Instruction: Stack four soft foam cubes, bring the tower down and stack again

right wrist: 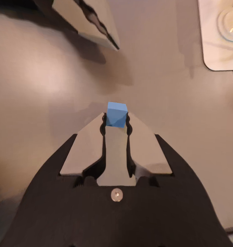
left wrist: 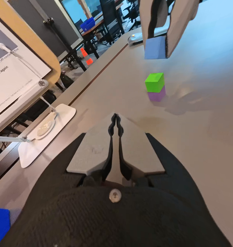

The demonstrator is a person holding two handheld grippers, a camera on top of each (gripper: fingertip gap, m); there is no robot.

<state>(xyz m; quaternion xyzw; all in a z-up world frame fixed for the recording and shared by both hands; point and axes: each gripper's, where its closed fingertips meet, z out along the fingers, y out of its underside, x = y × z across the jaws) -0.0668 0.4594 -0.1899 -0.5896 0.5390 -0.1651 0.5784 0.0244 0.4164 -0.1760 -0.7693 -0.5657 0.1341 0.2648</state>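
In the left wrist view a green cube (left wrist: 154,82) sits on a purple cube (left wrist: 156,95) on the grey table (left wrist: 126,82). My left gripper (left wrist: 116,115) is shut and empty, low over the table, short of that stack and to its left. My right gripper (left wrist: 156,53) hangs in the air above and beyond the stack, shut on a light blue cube (left wrist: 155,48). In the right wrist view my right gripper (right wrist: 116,116) pinches the light blue cube (right wrist: 116,116) between its tips, high over the table. The left gripper (right wrist: 118,47) shows at the upper left there, shut.
A white stand base (left wrist: 46,135) with a thin metal arm stands at the table's left edge, also in the right wrist view (right wrist: 220,37). A framed sheet (left wrist: 13,80) leans at the left. A dark blue thing (left wrist: 0,227) is at the bottom left. A small device (left wrist: 135,38) lies at the far edge. The left gripper's tips are roughly 11 cm from the right gripper's. Measured from the fingertips, the dark blue thing (left wrist: 0,227) is 30 cm or so from the left gripper and 40 cm from the right.
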